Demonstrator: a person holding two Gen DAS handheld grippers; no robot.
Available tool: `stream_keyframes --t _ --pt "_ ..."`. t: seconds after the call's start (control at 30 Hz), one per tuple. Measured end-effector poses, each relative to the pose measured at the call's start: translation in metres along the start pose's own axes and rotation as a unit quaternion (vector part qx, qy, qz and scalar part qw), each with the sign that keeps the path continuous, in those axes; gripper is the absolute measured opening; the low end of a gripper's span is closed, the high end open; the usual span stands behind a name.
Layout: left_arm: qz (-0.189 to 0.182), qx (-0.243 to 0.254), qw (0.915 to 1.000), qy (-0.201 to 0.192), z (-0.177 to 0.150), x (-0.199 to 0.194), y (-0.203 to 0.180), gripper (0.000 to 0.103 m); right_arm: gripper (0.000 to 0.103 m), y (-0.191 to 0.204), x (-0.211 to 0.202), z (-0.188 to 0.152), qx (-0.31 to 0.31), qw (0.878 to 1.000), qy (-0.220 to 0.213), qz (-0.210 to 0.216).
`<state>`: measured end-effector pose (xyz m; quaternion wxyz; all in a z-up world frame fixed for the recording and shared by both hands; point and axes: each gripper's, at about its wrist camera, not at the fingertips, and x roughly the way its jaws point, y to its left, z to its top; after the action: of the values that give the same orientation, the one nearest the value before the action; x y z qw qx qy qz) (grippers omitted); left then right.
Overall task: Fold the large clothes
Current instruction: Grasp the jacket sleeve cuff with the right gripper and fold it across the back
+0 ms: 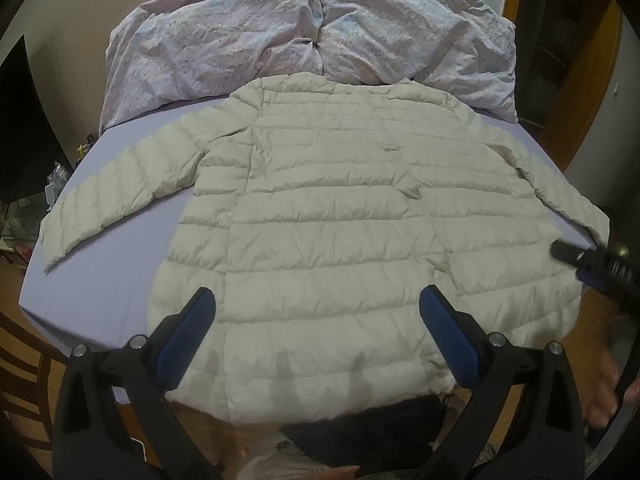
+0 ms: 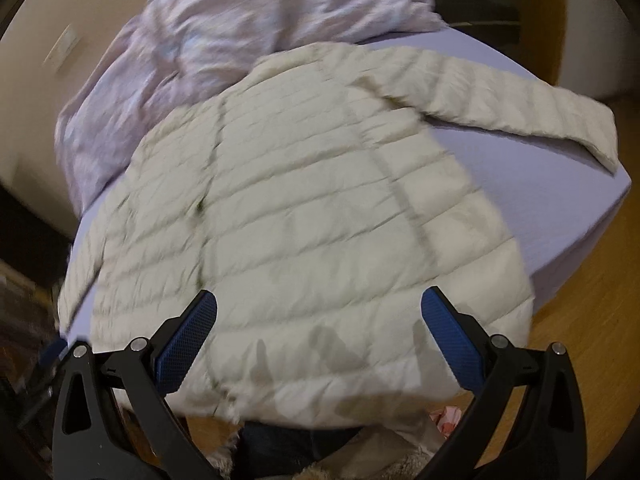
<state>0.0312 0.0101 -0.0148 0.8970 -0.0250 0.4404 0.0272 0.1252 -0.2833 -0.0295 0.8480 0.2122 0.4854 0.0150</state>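
Observation:
A cream quilted puffer jacket lies flat on a lavender bed sheet, collar far, hem near me, both sleeves spread outward. It also shows in the right wrist view, slightly blurred. My left gripper is open and empty, hovering above the hem near the jacket's middle. My right gripper is open and empty above the hem too; its tip shows at the right edge of the left wrist view, over the jacket's right side.
A crumpled pale floral duvet is heaped at the far end of the bed. Wooden floor lies to the right of the bed. Clutter stands at the bed's left side. Dark cloth lies below the hem.

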Motion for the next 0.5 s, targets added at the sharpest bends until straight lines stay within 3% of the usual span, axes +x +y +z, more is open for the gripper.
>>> stream_keyframes --t 0.23,0.5 --pt "-0.002 0.003 1.0 0.008 0.018 0.021 0.001 0.101 0.102 -0.081 0.004 0.046 0.116 0.992 -0.032 -0.041" --pt "0.011 0.009 0.9999 0.008 0.043 0.045 0.002 0.101 0.092 -0.168 0.033 0.08 0.233 0.97 -0.01 -0.071"
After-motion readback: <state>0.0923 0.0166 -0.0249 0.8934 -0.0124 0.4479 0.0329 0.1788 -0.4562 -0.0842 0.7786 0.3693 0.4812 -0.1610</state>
